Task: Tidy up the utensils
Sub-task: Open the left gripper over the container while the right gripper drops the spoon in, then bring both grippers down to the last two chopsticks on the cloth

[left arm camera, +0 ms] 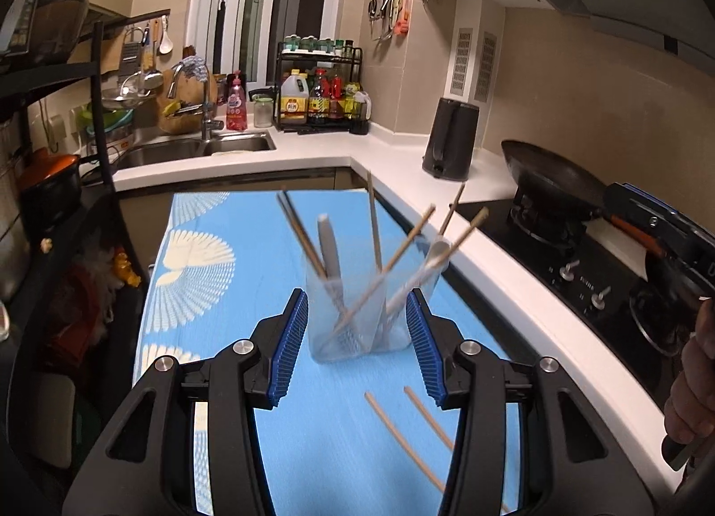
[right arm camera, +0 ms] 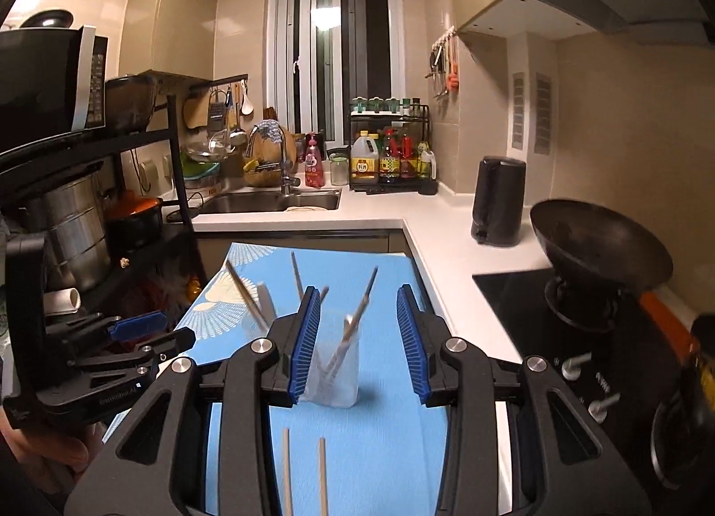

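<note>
Clear plastic holder (left arm camera: 357, 315) bristling with slim wooden chopsticks (left arm camera: 402, 247)

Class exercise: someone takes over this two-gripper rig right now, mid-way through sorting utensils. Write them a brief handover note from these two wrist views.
Left gripper: open, empty, the clear cup ahead between its fingers, untouched.
Right gripper: open, empty.
Cup stands upright on the blue mat, already holding several chopsticks and two pale utensils.
Left: two loose chopsticks lie on the mat just in front of the cup; put them in.
</note>
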A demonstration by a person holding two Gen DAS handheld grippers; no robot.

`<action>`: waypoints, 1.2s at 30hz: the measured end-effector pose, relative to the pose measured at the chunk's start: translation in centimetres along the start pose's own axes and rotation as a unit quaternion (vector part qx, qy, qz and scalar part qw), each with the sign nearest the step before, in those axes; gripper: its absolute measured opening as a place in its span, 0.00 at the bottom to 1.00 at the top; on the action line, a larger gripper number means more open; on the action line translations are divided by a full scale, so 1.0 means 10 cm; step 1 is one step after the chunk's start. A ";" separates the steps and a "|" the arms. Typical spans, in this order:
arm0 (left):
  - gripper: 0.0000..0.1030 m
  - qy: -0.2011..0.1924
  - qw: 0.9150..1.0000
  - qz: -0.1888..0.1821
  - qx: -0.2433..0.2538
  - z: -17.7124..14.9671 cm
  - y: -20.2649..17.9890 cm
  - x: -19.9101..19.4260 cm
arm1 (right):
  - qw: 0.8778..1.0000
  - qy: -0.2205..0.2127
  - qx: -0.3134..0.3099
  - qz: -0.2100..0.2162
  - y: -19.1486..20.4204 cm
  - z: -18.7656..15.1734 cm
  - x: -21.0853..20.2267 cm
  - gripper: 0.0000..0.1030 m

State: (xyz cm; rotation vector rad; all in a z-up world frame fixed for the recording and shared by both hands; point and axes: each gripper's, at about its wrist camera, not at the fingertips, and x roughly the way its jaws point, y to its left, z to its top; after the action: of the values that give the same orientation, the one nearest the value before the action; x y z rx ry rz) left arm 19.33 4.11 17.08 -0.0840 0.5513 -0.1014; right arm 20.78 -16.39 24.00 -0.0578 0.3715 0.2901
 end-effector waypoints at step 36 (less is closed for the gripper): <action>0.37 0.052 0.998 -0.014 -0.014 -1.78 -0.44 0.23 | 0.985 0.171 -0.009 0.031 0.15 -2.74 0.13 0.14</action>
State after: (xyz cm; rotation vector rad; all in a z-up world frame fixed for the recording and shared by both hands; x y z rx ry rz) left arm 11.62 -1.43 1.22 -0.1153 0.6558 -0.1262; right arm 11.95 -17.53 -2.00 -0.1143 0.7136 0.3451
